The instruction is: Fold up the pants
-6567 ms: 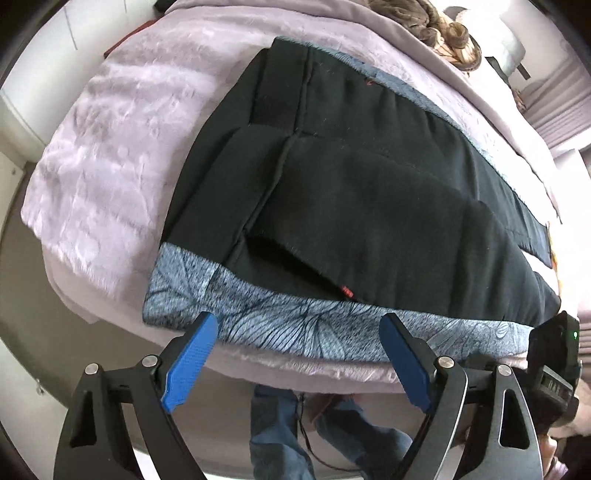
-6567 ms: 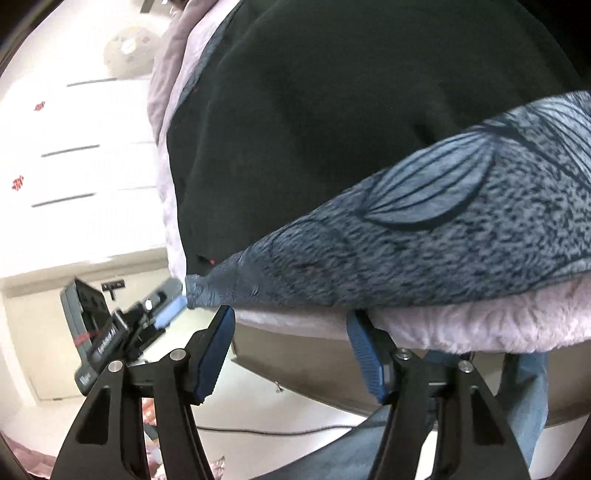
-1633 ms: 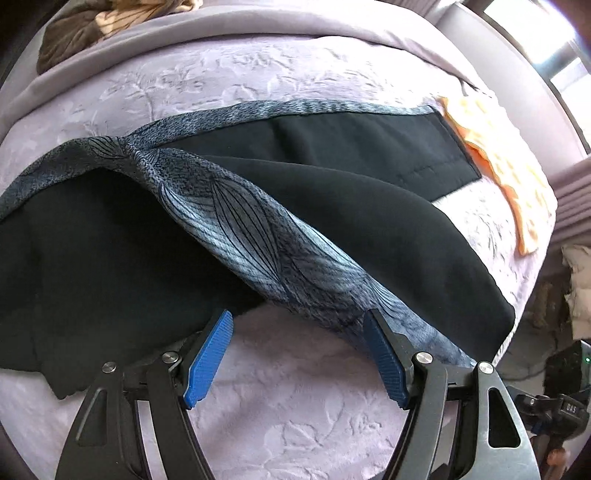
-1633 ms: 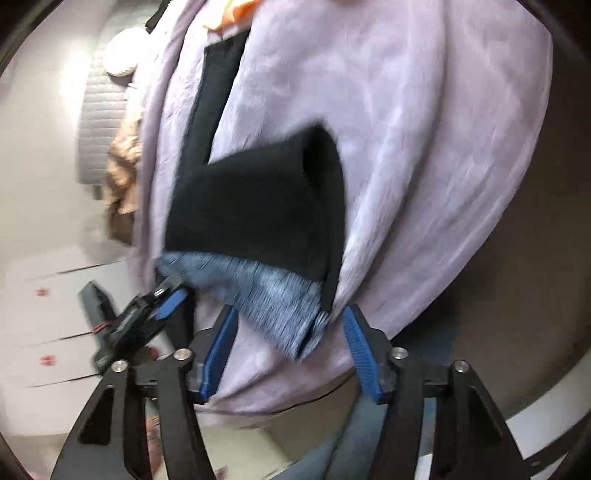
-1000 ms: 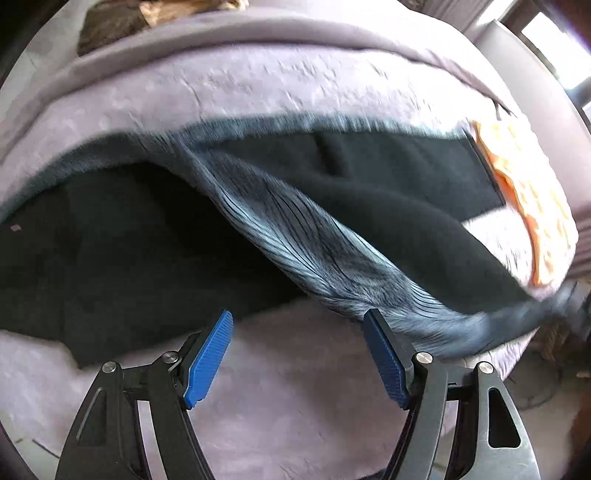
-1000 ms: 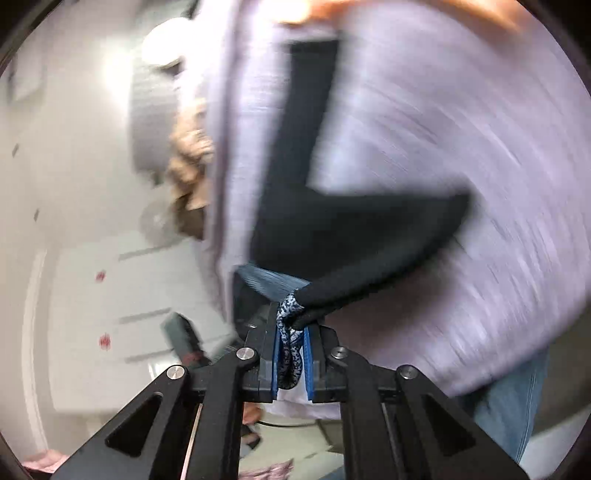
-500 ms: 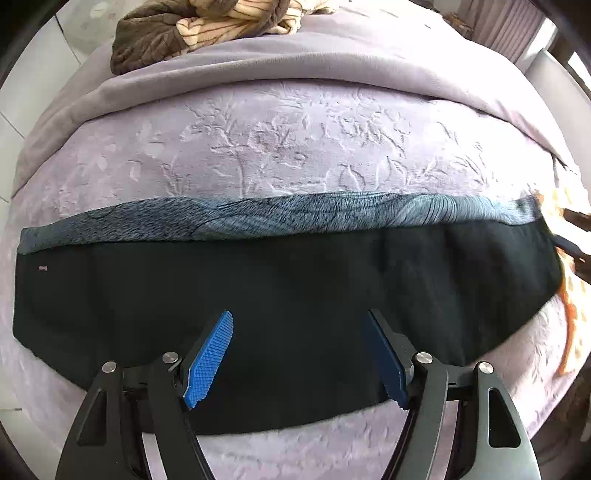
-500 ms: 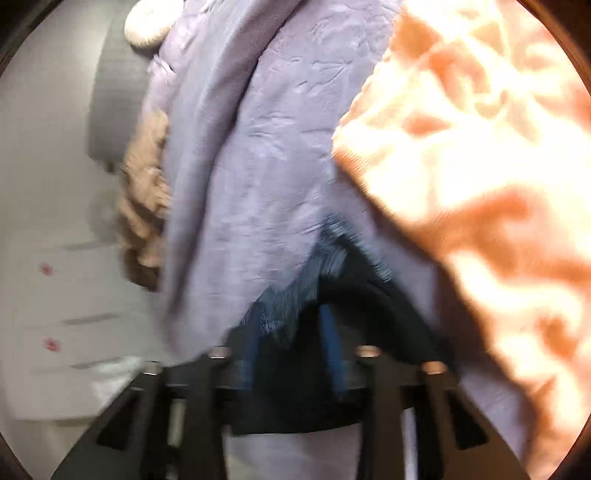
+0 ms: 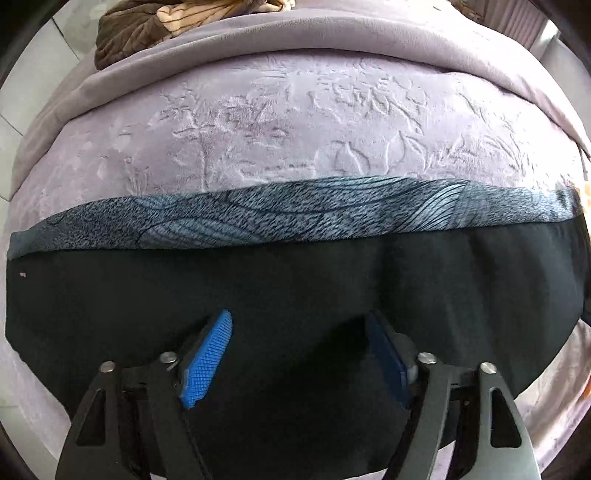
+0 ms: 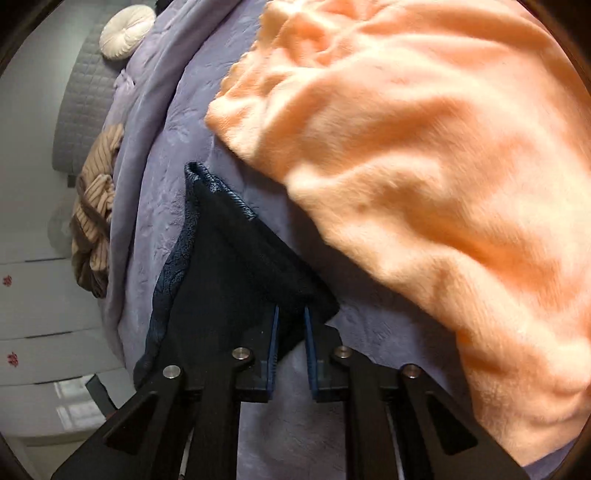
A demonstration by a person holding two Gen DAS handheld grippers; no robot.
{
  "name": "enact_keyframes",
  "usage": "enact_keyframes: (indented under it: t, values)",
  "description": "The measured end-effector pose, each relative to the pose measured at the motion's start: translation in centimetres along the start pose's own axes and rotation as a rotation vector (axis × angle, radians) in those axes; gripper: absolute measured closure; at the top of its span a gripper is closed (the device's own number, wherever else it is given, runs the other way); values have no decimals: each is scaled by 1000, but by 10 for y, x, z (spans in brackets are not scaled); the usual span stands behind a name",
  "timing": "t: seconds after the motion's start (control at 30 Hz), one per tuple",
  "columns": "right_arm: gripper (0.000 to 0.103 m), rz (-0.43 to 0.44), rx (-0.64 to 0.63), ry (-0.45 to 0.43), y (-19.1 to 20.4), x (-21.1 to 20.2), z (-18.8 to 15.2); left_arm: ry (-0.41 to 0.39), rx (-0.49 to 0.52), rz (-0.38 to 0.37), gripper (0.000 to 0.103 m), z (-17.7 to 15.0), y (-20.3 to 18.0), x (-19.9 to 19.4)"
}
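The pants [image 9: 295, 280] are laid across the bed [image 9: 295, 122] as a long black band that fills the middle and lower part of the left wrist view. A blue-grey patterned strip [image 9: 288, 218] is seen along the upper edge of the black cloth, running from the left edge of the frame to the right edge. In the right wrist view one end of the pants [image 10: 236, 273] is seen at lower centre as a black wedge, with the patterned strip along its left side.

The left tool [image 9: 303, 354] is held above the black cloth at lower centre, pointing steeply down. Its jaws are spread wide and are opening; the cloth lies beneath the gap, but no fold is seen pinched between the blue pads [image 9: 208, 356], and contact with the cloth cannot be judged.

The right tool [image 10: 291, 332] is seen at lower centre of its own view. Its jaws are close together and closing, with a corner of the black cloth between the pads; a narrow gap remains, and whether the pads press on the cloth cannot be told.

The bed is covered by an embossed lilac blanket [image 9: 314, 110]. An orange fleece blanket [image 10: 424, 166] fills the upper right of the right wrist view, near the end of the pants. A brown and cream striped garment [image 9: 177, 18] lies at the upper left of the left wrist view. A round white cushion [image 10: 127, 31] is seen at upper left of the right wrist view.
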State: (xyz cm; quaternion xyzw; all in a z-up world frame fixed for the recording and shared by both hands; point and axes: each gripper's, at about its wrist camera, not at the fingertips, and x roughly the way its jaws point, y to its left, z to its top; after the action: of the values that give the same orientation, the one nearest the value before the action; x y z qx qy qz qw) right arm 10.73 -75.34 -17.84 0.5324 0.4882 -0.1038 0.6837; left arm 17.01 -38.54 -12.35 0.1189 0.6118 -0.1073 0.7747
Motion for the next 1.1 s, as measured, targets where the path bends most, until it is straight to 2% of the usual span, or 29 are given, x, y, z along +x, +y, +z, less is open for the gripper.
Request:
enact_keyframes:
  t: [0.13, 0.23, 0.3, 0.33, 0.37, 0.4, 0.43, 0.47, 0.53, 0.57, 0.63, 0.67, 0.7, 0.73, 0.87, 0.93, 1.03, 1.07, 1.1]
  values:
    - [91, -90, -45, 30, -4, -7, -12, 35, 17, 1, 22, -6, 3, -8]
    - [90, -186, -82, 9, 5, -23, -17, -16, -1, -9, 22, -1, 12, -29]
    - [86, -142, -216, -53, 37, -40, -21, -48, -14, -9, 22, 12, 16, -33]
    - [86, -130, -280, -57, 52, -39, -20, -57, -14, -3, 22, 19, 14, -31]
    - [75, -122, -368, -46, 74, -32, -19, -58, -14, 10, 22, 27, 11, -26]
    - [59, -126, -443, -25, 94, -21, -18, -56, -15, 18, 22, 33, 6, -20]
    - [56, -109, -520, -3, 117, 0, -16, -60, -19, 20, 22, 39, 0, -12]
    - [56, -75, -560, 23, 131, 19, -13, -62, -21, 26, 22, 44, -5, -5]
    - [62, -47, -611, 83, 150, 55, -11, -61, -28, 56, 22, 50, -15, 11]
    - [68, -54, -637, 118, 159, 81, -11, -70, -36, 63, 22, 55, -16, 16]
    - [70, -101, -682, 137, 165, 111, -10, -86, -58, 70, 22, 59, -13, 20]
    - [79, -151, -715, 116, 164, 118, -8, -87, -76, 64, 22, 60, -9, 22]
    - [89, -177, -722, 98, 162, 121, -5, -88, -87, 60, 22, 61, -2, 23]
    - [94, -197, -713, 75, 157, 120, 0, -86, -96, 59, 22, 62, 3, 23]
    - [95, -245, -587, -17, 124, 90, 30, -62, -111, 91, 22, 65, 36, 16]
    - [95, -215, -523, -13, 114, 77, 40, -54, -118, 114, 22, 57, 53, 6]
    - [82, -168, -483, 15, 110, 54, 34, -24, -164, 134, 22, 32, 83, -14]
    - [67, -164, -482, 23, 107, 45, 29, -9, -184, 146, 22, 22, 94, -20]
    - [58, -154, -480, 28, 105, 39, 22, 1, -198, 154, 22, 13, 103, -25]
